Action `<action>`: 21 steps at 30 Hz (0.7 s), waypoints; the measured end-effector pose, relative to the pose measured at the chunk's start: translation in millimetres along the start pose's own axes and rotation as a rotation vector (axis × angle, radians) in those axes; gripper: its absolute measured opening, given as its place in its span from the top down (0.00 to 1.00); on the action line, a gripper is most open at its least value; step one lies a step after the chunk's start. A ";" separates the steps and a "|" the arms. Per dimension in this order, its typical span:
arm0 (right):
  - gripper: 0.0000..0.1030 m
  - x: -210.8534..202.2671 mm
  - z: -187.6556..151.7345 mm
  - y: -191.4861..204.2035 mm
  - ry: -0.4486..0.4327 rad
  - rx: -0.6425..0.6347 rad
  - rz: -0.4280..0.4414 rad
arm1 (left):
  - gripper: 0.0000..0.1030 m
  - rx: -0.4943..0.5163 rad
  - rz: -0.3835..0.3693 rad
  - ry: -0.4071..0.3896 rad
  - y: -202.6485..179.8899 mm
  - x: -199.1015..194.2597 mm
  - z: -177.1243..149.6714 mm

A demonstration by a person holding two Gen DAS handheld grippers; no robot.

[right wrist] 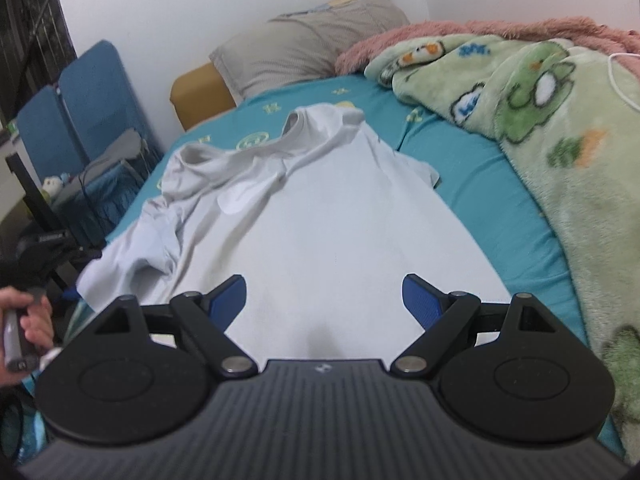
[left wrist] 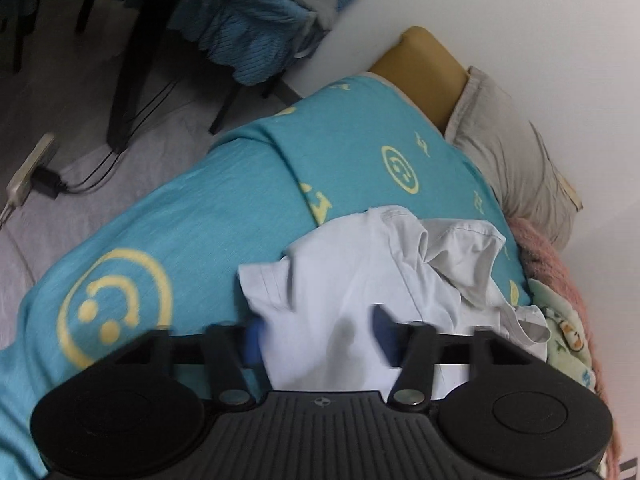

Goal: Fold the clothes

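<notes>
I have both tools over the bed (right wrist: 472,184), and I judge I am at the first step: getting the white T-shirt (right wrist: 320,208) laid out flat before any fold is made.

Starting on the left, my left tool (left wrist: 316,336) hovers over the shirt's left side, its blue fingers spread apart with only white cloth showing between them; the view is blurred there, so I cannot say whether the pads touch the fabric, but they clamp nothing. From that side the shirt lies on the teal smiley-print sheet (left wrist: 168,248), toward the side of the bed away from the floor edge. Its left sleeve (right wrist: 132,248) and shoulder are bunched in folds, and the collar (right wrist: 320,118) points toward the grey pillow (right wrist: 304,48) at the head of the bed.

Moving right, my right tool (right wrist: 325,300) sits above the hem end, fingers wide apart, holding nothing, with the smooth body of the shirt running away from it. The right sleeve (right wrist: 420,168) lies flat. Further right, the green cartoon blanket (right wrist: 540,128) is heaped along the bed's right edge, near the shirt but not on it.

Next, I think, the left tool has to close on the crumpled sleeve and draw it outward toward the bed's left edge, while the right tool pins or tensions the hem
</notes>
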State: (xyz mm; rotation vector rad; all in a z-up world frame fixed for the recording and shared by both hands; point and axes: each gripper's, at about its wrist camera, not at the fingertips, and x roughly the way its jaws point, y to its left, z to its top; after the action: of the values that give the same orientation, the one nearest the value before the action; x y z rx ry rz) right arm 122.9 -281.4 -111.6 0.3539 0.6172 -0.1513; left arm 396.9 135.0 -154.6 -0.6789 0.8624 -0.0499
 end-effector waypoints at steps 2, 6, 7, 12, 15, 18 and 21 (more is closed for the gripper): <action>0.16 2.4 -3.0 0.3 0.015 0.006 0.005 | 0.90 0.067 0.032 0.014 -8.0 8.1 4.3; 0.16 -0.9 -9.2 6.2 0.011 -0.001 0.000 | 0.96 0.236 0.106 -0.035 -29.5 8.1 36.4; 0.16 -2.2 -11.1 9.0 0.008 -0.011 -0.004 | 0.96 0.286 0.111 -0.076 -38.1 4.4 47.8; 0.16 1.9 -16.6 20.3 -0.010 -0.080 -0.041 | 0.97 0.512 0.201 -0.296 -80.3 3.5 120.7; 0.16 13.5 -18.8 23.1 -0.012 -0.119 -0.069 | 0.98 0.543 0.325 -0.396 -96.9 23.0 160.9; 0.16 27.2 -20.4 23.6 -0.007 -0.149 -0.086 | 0.96 0.507 0.419 -0.392 -90.0 55.2 182.9; 0.16 38.8 -22.6 23.5 0.005 -0.155 -0.083 | 0.79 0.479 0.414 -0.319 -73.0 79.2 181.8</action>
State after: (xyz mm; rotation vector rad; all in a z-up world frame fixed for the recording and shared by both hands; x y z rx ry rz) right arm 147.7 -252.6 -145.0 0.1791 0.6447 -0.1807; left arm 595.5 149.7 -84.3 -0.0473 0.6337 0.2138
